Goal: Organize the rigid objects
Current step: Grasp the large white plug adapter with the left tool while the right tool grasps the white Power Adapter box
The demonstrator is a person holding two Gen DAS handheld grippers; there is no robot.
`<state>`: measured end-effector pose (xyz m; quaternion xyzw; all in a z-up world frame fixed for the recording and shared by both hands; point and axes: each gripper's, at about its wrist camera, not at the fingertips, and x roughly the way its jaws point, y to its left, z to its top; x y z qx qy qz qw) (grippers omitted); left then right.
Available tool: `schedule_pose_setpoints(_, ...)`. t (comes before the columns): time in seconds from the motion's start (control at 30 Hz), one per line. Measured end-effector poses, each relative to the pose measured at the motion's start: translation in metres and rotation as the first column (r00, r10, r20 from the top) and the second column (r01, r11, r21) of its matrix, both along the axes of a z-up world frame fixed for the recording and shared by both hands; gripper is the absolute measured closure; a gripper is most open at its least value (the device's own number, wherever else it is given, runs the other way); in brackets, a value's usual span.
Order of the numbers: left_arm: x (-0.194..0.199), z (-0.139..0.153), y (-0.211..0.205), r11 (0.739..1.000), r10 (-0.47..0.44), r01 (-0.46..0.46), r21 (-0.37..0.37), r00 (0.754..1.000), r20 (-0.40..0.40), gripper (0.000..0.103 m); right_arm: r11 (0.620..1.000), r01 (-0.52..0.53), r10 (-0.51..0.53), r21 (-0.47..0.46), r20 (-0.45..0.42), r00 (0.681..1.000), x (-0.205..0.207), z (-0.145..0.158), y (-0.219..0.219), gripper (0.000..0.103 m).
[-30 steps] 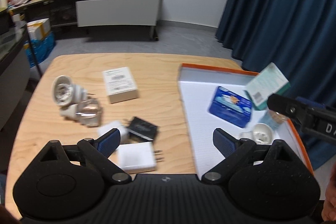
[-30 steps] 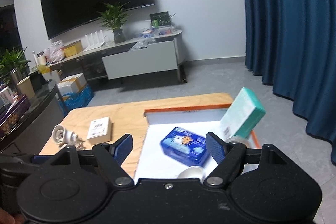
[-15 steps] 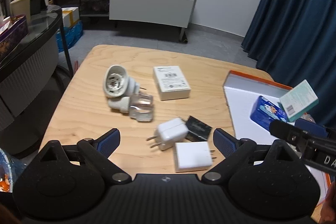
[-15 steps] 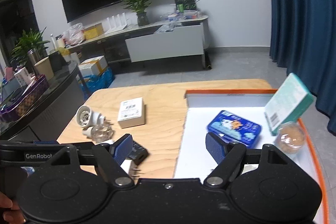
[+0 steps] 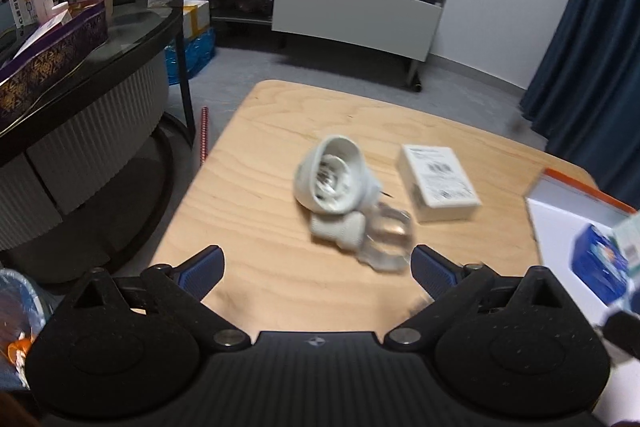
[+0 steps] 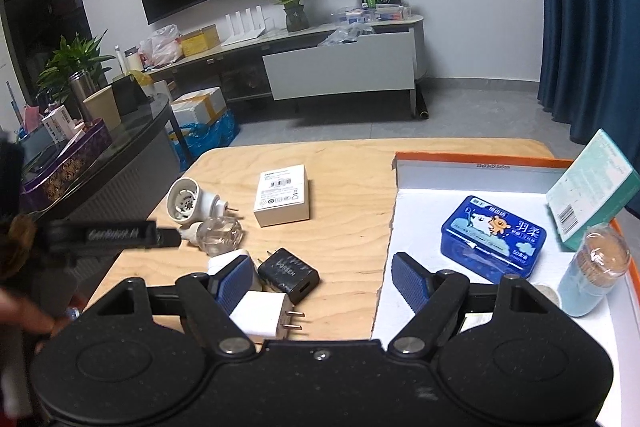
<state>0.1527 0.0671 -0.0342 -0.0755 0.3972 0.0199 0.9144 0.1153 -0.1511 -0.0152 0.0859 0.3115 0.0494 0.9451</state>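
Observation:
On the wooden table [image 6: 348, 227] lie a white plug-in device [image 5: 330, 181] [image 6: 188, 202], a clear bottle [image 5: 386, 237] [image 6: 218, 233], a white box [image 5: 440, 183] [image 6: 282, 195], a black charger [image 6: 288, 275] and a white charger [image 6: 264, 315]. An orange-rimmed white tray [image 6: 476, 159] holds a blue tin [image 6: 494, 237], a teal box [image 6: 592, 187] and a toothpick jar [image 6: 592, 275]. My left gripper [image 5: 316, 267] is open and empty, just short of the white device and bottle. My right gripper [image 6: 324, 281] is open and empty above the chargers and the tray's left edge.
A dark round side table [image 5: 80, 75] with boxes stands left of the wooden table. A TV bench [image 6: 340, 67] with plants and clutter is at the back wall. Blue curtains [image 6: 588, 19] hang at the right.
My left gripper has swung left and forward from the tray side to the white device and bottle. My right gripper has drawn back and left, so the chargers now show.

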Motion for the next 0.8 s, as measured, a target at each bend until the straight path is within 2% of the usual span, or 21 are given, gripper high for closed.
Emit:
schedule_pose_setpoints(0.27,0.050,-0.019,0.001,1.000,-0.024,0.024,0.005,0.999,-0.036,0.000,1.000,-0.016,0.016,-0.003,-0.015,1.000,0.016,-0.007,0.005,0.013)
schedule_pose_setpoints(0.43,0.067,-0.029,0.003,0.997,-0.057,0.054,-0.057,0.997,-0.048,0.000,1.000,-0.025,0.025,-0.006,-0.028,0.999,0.028,-0.012,0.007,0.013)
schedule_pose_setpoints(0.5,0.071,-0.032,0.002,0.996,-0.072,0.069,-0.058,0.996,-0.052,0.000,1.000,-0.027,0.027,-0.003,-0.036,0.999,0.035,-0.014,0.009,0.013)
schedule_pose_setpoints(0.63,0.071,-0.032,0.005,0.993,-0.120,0.119,-0.026,0.993,-0.020,0.014,0.999,-0.039,0.039,-0.011,-0.040,0.998,0.049,-0.016,0.013,0.013)
schedule_pose_setpoints(0.7,0.073,-0.031,0.008,0.990,-0.139,0.138,-0.028,0.990,-0.012,0.017,0.999,-0.042,0.042,-0.010,-0.040,0.998,0.056,-0.017,0.015,0.013)
schedule_pose_setpoints(0.73,0.077,-0.032,0.009,0.989,-0.143,0.143,-0.025,0.990,-0.009,0.017,0.999,-0.044,0.044,-0.007,-0.039,0.998,0.060,-0.017,0.016,0.013)
schedule_pose_setpoints(0.8,0.080,-0.033,0.008,0.988,-0.155,0.155,-0.016,0.988,-0.001,0.011,0.999,-0.047,0.047,-0.005,-0.037,0.998,0.065,-0.017,0.019,0.013)
